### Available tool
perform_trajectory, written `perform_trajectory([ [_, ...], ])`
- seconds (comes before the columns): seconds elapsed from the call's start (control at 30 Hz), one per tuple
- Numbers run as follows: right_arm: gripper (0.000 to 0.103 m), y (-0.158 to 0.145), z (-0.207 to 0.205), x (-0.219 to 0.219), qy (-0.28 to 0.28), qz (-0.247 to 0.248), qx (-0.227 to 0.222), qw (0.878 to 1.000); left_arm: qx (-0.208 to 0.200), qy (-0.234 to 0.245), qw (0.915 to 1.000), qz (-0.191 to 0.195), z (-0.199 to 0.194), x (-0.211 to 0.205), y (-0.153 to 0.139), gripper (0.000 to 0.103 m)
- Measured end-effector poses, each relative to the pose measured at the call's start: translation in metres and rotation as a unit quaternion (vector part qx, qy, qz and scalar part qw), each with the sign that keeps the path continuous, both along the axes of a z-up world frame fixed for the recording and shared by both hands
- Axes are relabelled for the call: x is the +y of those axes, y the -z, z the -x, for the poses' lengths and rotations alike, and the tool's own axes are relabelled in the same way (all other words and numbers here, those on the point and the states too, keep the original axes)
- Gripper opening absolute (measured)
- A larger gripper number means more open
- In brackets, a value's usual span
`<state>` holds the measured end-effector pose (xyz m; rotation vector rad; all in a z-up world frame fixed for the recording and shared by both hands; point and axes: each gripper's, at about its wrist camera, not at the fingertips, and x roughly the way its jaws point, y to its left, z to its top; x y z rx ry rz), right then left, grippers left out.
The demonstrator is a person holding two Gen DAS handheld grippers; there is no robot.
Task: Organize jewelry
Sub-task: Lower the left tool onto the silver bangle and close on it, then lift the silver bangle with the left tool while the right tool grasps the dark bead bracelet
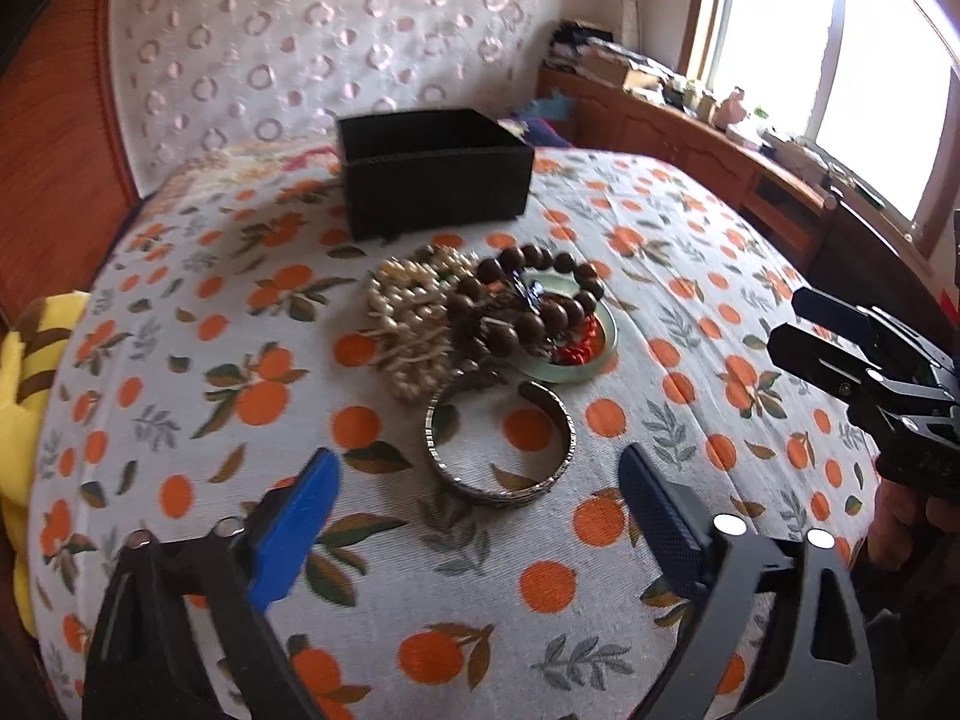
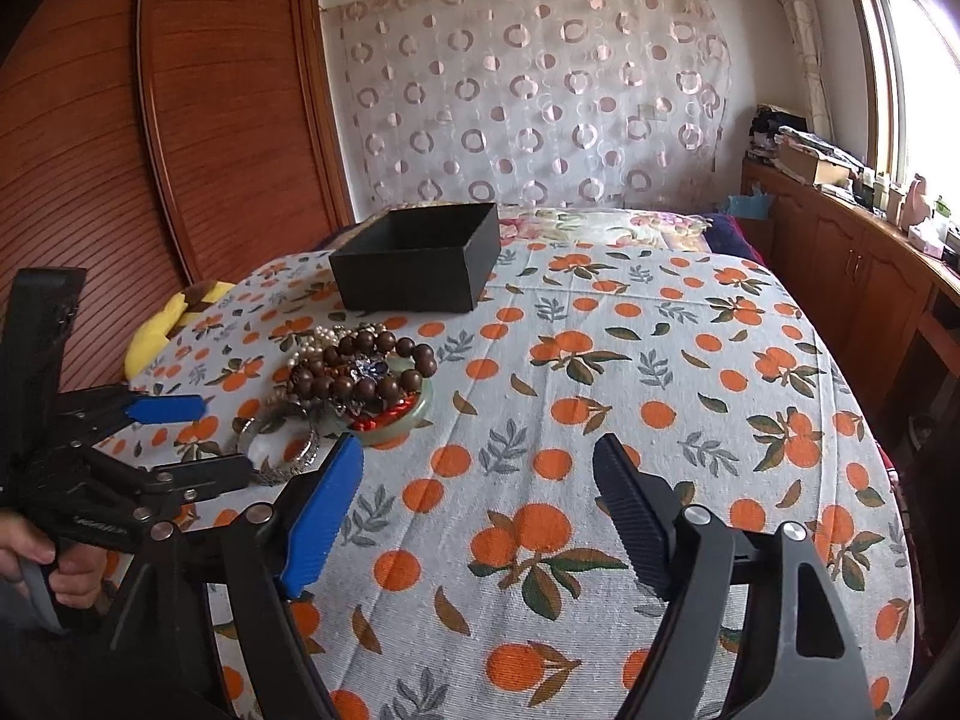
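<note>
The jewelry sits in one heap near the middle of the bed [image 1: 690, 276], on the orange-print cover. A brown bead bracelet [image 1: 528, 294] lies over a pale green dish [image 1: 576, 360] holding red beads [image 1: 579, 351]. A cream pearl strand [image 1: 408, 318] touches the heap on its left. A silver bangle [image 1: 501, 444] lies flat just beside the heap, on the side nearest me. An open black box [image 1: 435, 171] stands beyond the heap, toward the curtain [image 2: 534, 90].

My left gripper [image 1: 480, 510] hovers with its fingers spread apart, the bangle just ahead between them, holding nothing. My right gripper [image 2: 480, 498] has its fingers likewise spread and unloaded, over bare cover to the right of the heap.
</note>
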<state>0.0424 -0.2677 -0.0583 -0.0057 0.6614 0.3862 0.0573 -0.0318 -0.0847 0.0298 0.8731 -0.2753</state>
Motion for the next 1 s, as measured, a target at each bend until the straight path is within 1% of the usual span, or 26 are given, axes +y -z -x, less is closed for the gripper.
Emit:
perform_trajectory([
  [0.07, 0.081, 0.000, -0.001, 0.000, -0.001, 0.005, 0.001, 1.000, 0.008, 0.006, 0.9999, -0.003, -0.005, -0.004, 0.003, 0.079],
  [0.13, 0.079, 0.001, -0.003, -0.002, -0.002, 0.008, 0.005, 1.000, 0.014, 0.015, 0.9998, -0.004, -0.008, -0.008, 0.005, 0.077],
  [0.2, 0.074, 0.001, -0.004, -0.003, -0.004, 0.010, 0.008, 1.000, 0.019, 0.020, 0.9996, -0.010, -0.013, -0.013, 0.009, 0.074],
  [0.27, 0.070, 0.001, -0.006, -0.004, -0.006, 0.014, 0.009, 1.000, 0.013, 0.020, 0.9994, -0.025, -0.014, -0.017, 0.011, 0.072],
  [0.3, 0.068, 0.000, -0.006, -0.003, -0.007, 0.015, 0.010, 1.000, 0.011, 0.019, 0.9993, -0.029, -0.014, -0.017, 0.011, 0.069],
  [0.33, 0.067, 0.000, -0.008, -0.003, -0.009, 0.016, 0.011, 1.000, 0.007, 0.016, 0.9993, -0.033, -0.013, -0.017, 0.011, 0.058],
  [0.47, 0.060, 0.000, -0.013, 0.004, -0.022, 0.021, 0.015, 0.999, 0.000, 0.012, 0.9997, -0.023, -0.009, -0.010, 0.009, 0.058],
  [0.63, 0.048, -0.003, -0.031, 0.020, -0.047, 0.034, 0.018, 0.998, -0.018, -0.010, 0.9998, -0.008, -0.002, 0.004, 0.001, 0.058],
  [0.77, 0.045, -0.005, -0.053, 0.030, -0.063, 0.038, 0.025, 0.997, -0.032, -0.026, 0.9991, 0.000, 0.001, 0.015, -0.006, 0.058],
  [1.0, 0.042, 0.007, -0.097, 0.051, -0.091, 0.032, 0.076, 0.992, -0.043, -0.048, 0.9979, 0.008, 0.003, 0.029, -0.009, 0.058],
])
